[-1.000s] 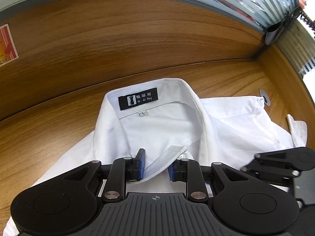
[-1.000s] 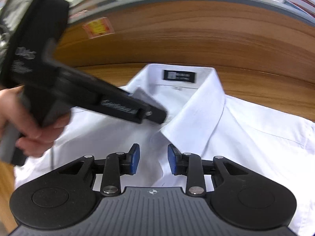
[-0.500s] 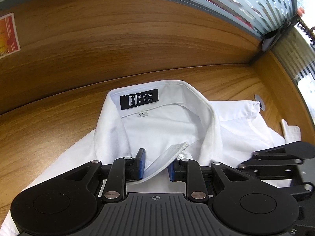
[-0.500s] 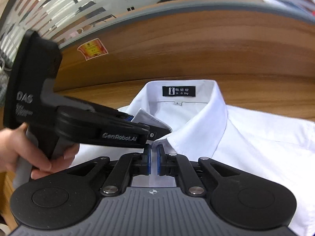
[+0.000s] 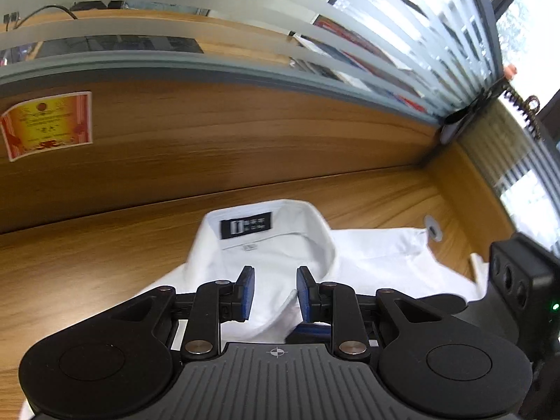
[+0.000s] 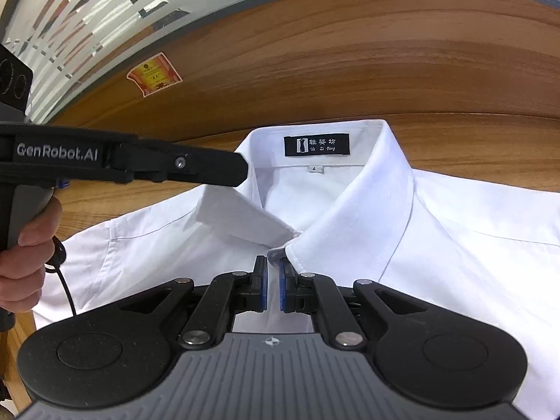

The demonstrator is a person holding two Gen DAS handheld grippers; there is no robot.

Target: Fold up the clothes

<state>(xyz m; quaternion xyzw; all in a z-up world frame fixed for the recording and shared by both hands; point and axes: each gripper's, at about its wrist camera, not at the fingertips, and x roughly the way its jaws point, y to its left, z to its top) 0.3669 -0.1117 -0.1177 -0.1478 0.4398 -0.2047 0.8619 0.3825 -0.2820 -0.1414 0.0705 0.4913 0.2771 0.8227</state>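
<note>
A white dress shirt [image 5: 367,255] lies front-up on the wooden desk, collar toward the back panel, with a black neck label [image 6: 316,145] showing. My right gripper [image 6: 273,287] is shut on the shirt front just under the collar points, and white cloth shows between its blue pads. My left gripper [image 5: 275,294] is open above the collar's left side with nothing pinched. In the right wrist view one of its fingers [image 6: 210,171] hovers over the left collar flap [image 6: 241,217], which sticks out loosely. The right gripper's black body [image 5: 518,280] shows at the left wrist view's right edge.
A wooden back panel with a red and yellow sticker [image 5: 47,124] rises behind the desk [image 5: 87,262], topped by frosted glass. A side panel closes the right corner near a cable grommet [image 5: 433,229]. A person's hand [image 6: 24,255] holds the left gripper's handle.
The right gripper shut on the shirt front under the collar and stays shut. The left gripper rose and drew back, so the collar flap no longer lies between its open fingers.
</note>
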